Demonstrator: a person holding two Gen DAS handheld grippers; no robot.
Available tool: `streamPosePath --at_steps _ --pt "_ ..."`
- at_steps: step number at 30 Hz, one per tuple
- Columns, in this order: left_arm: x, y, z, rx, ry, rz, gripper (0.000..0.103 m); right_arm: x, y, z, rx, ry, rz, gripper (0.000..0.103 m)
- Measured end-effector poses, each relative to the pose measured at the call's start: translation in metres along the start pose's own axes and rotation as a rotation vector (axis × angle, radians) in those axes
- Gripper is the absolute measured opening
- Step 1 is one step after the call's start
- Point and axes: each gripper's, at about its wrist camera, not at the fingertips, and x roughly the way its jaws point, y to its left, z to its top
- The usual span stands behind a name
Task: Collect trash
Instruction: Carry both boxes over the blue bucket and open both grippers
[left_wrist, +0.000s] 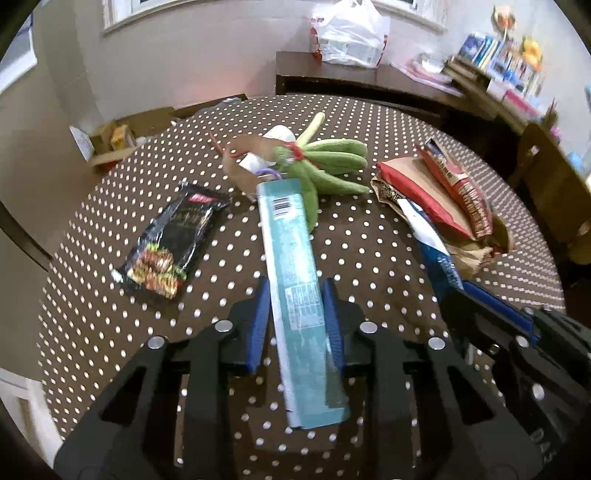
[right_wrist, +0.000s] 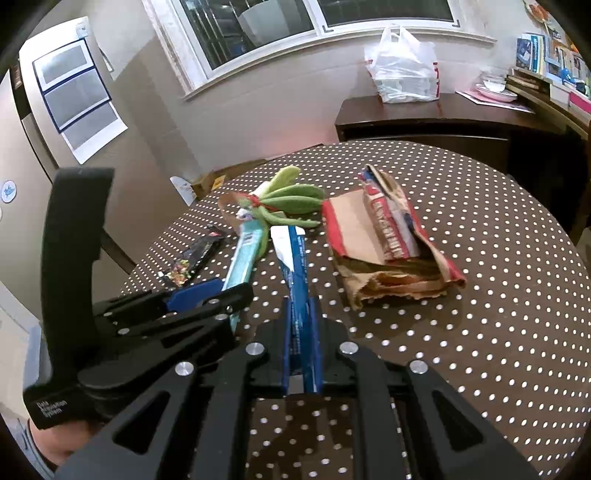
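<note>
My left gripper (left_wrist: 295, 295) is shut on a long teal carton (left_wrist: 291, 280) and holds it above the table; the carton also shows in the right wrist view (right_wrist: 242, 258). My right gripper (right_wrist: 299, 299) is shut on a flat blue and white wrapper (right_wrist: 291, 258), also seen in the left wrist view (left_wrist: 428, 240). A black snack packet (left_wrist: 170, 243) lies on the table at the left. A brown paper bag (right_wrist: 391, 273) with a red snack wrapper (right_wrist: 388, 225) in it lies at the right.
The round table has a brown polka-dot cloth (right_wrist: 480, 332). A green plush toy (left_wrist: 328, 162) and a small paper bag (left_wrist: 247, 155) lie at the middle back. A white plastic bag (right_wrist: 402, 70) stands on a dark sideboard behind. A cardboard box (left_wrist: 114, 144) sits beyond the left edge.
</note>
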Motion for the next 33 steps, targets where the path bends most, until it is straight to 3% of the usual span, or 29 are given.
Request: streamPosePath --at_steps 6,13,22,33 --pt "-0.028 0.038 -0.021 -0.078 -0.026 -0.090 0.027 -0.002 0.030 -0.006 -0.020 0.000 0.032 0.010" --pt "-0.074 0.079 -0.043 -0.128 -0.095 -0.110 0.027 -0.004 0.078 -0.014 -0.065 0.006 0.091 0.010" --pt "-0.134 0.168 -0.079 -0.238 -0.174 -0.033 0.027 0.005 0.179 -0.028 -0.169 0.027 0.210 0.010" --pt "-0.166 0.290 -0.135 -0.415 -0.200 0.091 0.027 0.043 0.312 -0.053 -0.305 0.096 0.361 0.010"
